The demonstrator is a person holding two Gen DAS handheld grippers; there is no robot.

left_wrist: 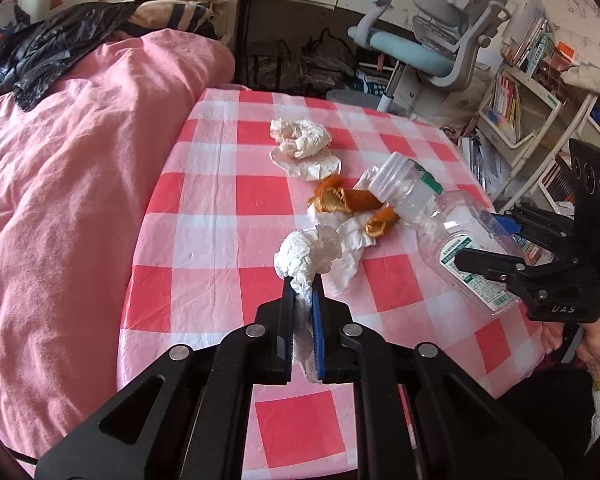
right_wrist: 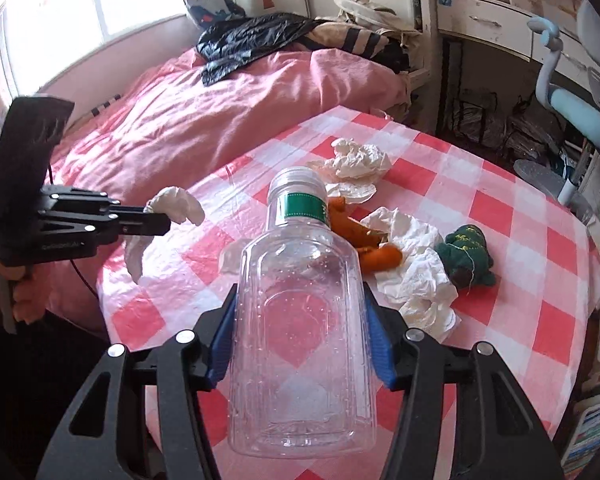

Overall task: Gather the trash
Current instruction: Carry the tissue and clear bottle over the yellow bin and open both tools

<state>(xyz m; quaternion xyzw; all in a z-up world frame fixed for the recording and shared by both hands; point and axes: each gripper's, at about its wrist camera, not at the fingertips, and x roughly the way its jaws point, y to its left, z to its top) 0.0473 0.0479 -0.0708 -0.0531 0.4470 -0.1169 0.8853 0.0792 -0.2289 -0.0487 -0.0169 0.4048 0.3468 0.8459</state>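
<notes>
Trash in the tongs and beyond them

A crumpled white tissue wad sits pinched in the left tongs; a clear plastic bottle with white cap, tilted, is clamped between the right tongs; orange peels and crumpled white tissues lie ahead of both.

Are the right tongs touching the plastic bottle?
Touching: in the right wrist view, both blue pads of the right tongs press against the sides of the plastic bottle.

Right gripper, black body: raised letters "DAS", seen in the left wrist view. Clear plastic bottle: white and green label with small printed text, too small to read. Books on shelf: spine lettering illegible.
</notes>
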